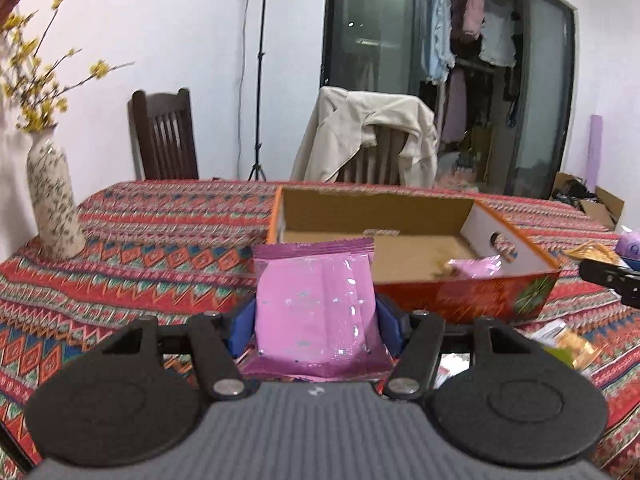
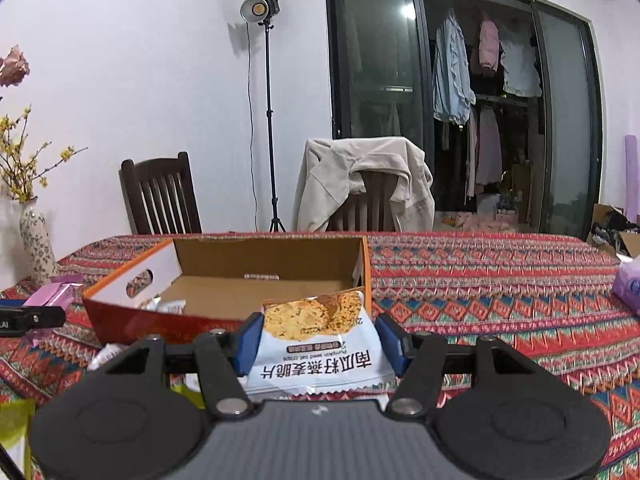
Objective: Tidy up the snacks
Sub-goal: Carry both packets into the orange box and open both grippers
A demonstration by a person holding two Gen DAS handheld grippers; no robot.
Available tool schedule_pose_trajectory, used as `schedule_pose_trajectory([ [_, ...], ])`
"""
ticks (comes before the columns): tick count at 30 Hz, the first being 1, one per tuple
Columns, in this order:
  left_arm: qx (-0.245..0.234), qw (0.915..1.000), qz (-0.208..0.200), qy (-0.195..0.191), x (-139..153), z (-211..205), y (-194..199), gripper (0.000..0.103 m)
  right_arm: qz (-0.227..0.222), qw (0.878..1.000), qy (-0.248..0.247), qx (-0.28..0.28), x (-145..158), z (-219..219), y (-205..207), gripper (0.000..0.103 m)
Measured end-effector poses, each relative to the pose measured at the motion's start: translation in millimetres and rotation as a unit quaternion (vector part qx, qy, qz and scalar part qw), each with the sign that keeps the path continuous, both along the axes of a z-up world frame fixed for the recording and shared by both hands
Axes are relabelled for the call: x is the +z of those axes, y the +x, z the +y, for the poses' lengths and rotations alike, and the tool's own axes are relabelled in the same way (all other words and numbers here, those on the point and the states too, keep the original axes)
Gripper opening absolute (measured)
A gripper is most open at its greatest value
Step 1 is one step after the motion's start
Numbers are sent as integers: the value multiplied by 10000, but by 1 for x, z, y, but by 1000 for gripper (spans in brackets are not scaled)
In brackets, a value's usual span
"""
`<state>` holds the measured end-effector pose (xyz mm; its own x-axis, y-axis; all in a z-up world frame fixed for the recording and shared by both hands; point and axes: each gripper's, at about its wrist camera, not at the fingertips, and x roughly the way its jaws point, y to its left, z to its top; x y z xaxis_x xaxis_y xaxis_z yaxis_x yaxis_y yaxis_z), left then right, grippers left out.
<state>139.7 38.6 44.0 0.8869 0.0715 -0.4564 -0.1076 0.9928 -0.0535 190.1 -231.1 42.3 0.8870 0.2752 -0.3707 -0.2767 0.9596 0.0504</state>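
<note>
vase: patterned, w/ yellow-flower twigs, stands at far left of the surface (image 1: 160,216), well apart from the box.
left gripper (image 1: 316,316): blue pads pressed on both sides of a pink packet (image 1: 314,304), held upright, lifted clear of the cloth, just short of the box's near wall.
box (image 1: 460,296): open cardboard tray, red-orange outside, mid-surface; mostly bare floor, a few packets lie in the near corner, incl. one pink.
right gripper (image 2: 318,342): pads closed on a white oat-crisp packet (image 2: 316,344), print upside down, also held off the cloth, in front of the box (image 2: 168,324).
step: both packets picked, carry-to-box stage imo; neither is over the opening yet.
next move: prob. bring each packet fwd over the near wall, then let go above bare floor. needs height to clear the wall and the two grippers kept apart.
left view only: box's right end w/ its hand-hole, loose packets on the cloth at right, tip of the other gripper at right edge.
right view only: box's left end w/ hand-hole, a whitish packet inside, a lamp on a stand by the wall, a purple pack at far right.
</note>
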Motion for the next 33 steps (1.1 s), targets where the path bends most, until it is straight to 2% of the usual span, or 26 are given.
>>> schedule_pose_trajectory([
  [8,-158,9996,-220,71,22,-21,29,63,-54,10000,-42,-17,25,19,30,60],
  [15,-2,9995,-316,-74,31,-24,67,63,87,9999,74,-50,33,39,71,60],
  [21,247,9989,-392,-87,28,-21,98,63,234,9994,233,-93,22,56,106,60],
  [25,375,9982,-461,-23,16,-17,114,63,191,9994,273,-124,10,65,118,60],
  [33,320,9991,-241,-107,-6,-9,127,63,388,9986,345,-18,-15,68,128,60],
])
